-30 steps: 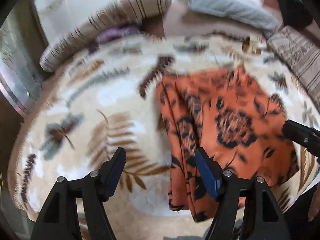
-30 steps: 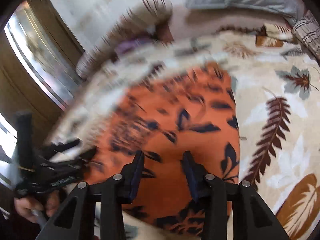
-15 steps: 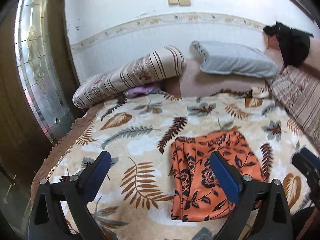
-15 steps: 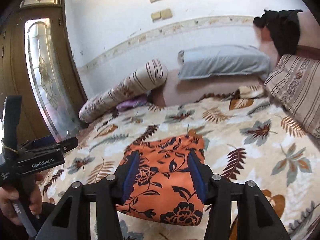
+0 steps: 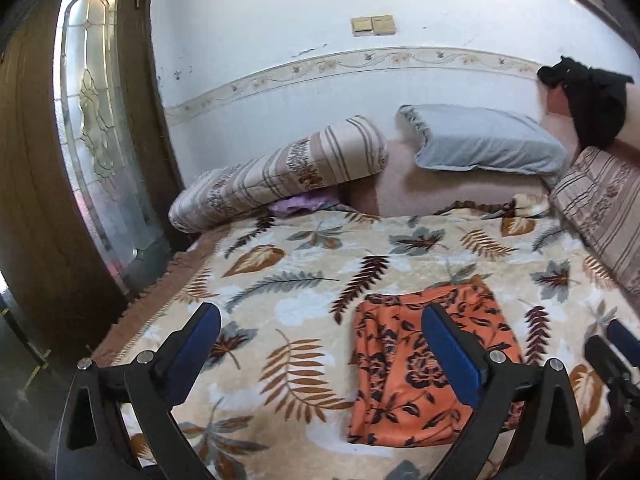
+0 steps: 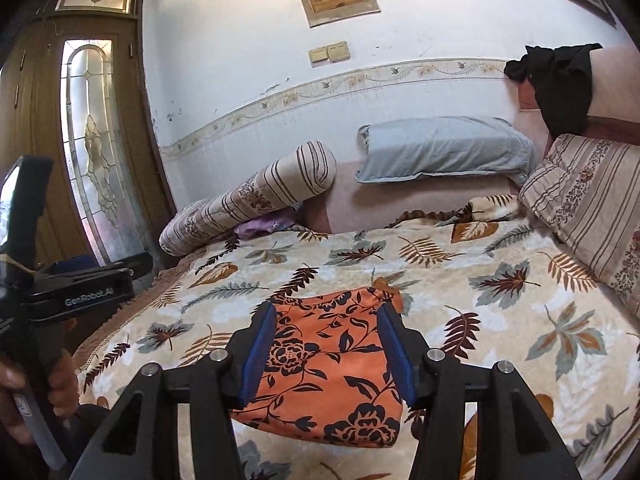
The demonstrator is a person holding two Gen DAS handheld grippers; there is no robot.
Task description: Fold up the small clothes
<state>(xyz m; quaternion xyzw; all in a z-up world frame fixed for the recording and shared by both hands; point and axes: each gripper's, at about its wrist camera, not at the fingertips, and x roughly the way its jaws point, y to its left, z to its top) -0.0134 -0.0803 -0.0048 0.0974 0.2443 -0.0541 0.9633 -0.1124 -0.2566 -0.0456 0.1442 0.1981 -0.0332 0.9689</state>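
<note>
The orange floral garment (image 6: pixel 320 364) lies folded into a compact rectangle on the leaf-patterned blanket (image 6: pixel 500 320) that covers the bed, near the blanket's front edge and flat against it. Nothing grips it. The right tongs (image 6: pixel 326 350) hover above it with their blue-padded jaws about half apart, holding nothing; the cloth shows through the gap but lies well below the pads. The left tongs (image 5: pixel 320 352) hang to the left of the garment, spread as wide as they go and empty, one blue pad over bare blanket and the other in front of the cloth's middle. In the right wrist view the left tool appears at the left edge, held by a hand (image 6: pixel 40 392) around its handle.

Farther back, a striped bolster (image 5: pixel 280 172) lies slantwise at the blanket's far left corner with a bit of purple cloth (image 5: pixel 300 204) tucked under it. A grey pillow (image 5: pixel 484 144) rests against the wall beside it, and a striped pillow (image 6: pixel 588 200) leans at the right. A black garment (image 6: pixel 560 80) hangs over the headboard corner. A wooden door with a glass panel (image 5: pixel 96 128) stands at the left.
</note>
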